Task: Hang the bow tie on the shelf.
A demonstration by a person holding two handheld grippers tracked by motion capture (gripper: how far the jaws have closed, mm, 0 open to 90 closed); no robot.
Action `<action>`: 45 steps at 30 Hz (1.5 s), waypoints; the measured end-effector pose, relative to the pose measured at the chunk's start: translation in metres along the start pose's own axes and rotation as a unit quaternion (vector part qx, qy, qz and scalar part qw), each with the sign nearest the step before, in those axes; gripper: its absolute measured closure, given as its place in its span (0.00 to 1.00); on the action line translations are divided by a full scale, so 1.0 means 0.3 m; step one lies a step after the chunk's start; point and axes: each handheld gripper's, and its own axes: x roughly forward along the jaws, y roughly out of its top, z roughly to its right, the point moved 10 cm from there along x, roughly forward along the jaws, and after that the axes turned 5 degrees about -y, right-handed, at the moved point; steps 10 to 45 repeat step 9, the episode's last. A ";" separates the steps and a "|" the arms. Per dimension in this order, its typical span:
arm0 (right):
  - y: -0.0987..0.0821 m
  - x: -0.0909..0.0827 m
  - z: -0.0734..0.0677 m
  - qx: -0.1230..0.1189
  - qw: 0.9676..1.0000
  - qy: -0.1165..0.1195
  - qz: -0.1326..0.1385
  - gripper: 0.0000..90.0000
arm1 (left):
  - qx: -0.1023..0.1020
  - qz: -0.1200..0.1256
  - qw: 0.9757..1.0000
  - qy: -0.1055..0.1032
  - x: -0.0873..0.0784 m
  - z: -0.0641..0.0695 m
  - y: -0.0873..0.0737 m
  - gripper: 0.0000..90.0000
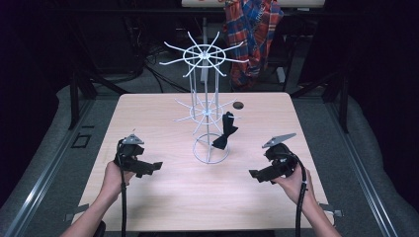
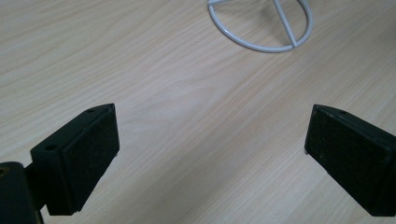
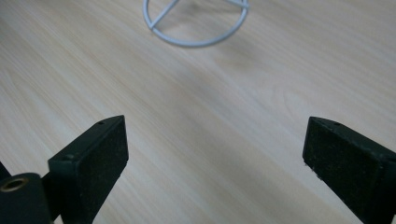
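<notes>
A white wire rack (image 1: 205, 106) with two tiers of spoke hooks stands mid-table on a ring base (image 1: 211, 149). A black bow tie (image 1: 225, 132) hangs from a lower-tier hook on the rack's right side. My left gripper (image 1: 153, 168) is held low at the left of the base, open, with bare wood between its jaws (image 2: 210, 140). At the right of the base my right gripper (image 1: 256, 174) is also open and holds nothing (image 3: 215, 144). The ring base (image 2: 261, 23) lies ahead in the left gripper view, and the ring base (image 3: 196, 21) in the right gripper view.
The light wooden table (image 1: 163, 197) has a small dark hole (image 1: 238, 105) behind the rack. A plaid shirt (image 1: 252, 34) hangs beyond the far edge. Dark frame bars (image 1: 74, 98) flank the table on both sides.
</notes>
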 end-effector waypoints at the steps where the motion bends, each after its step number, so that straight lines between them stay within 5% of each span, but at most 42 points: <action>1: -0.013 0.005 0.004 -0.001 1.000 -0.005 -0.006 0.06 | 0.000 0.000 1.000 -0.001 0.001 0.000 0.000 0.03; 9: -0.065 0.071 0.027 -0.027 0.998 -0.025 -0.047 0.01 | 0.006 -0.009 1.000 -0.005 0.011 0.008 -0.002 0.04; 45: -0.065 0.071 0.027 -0.027 0.998 -0.025 -0.047 0.01 | 0.006 -0.009 1.000 -0.005 0.011 0.008 -0.002 0.04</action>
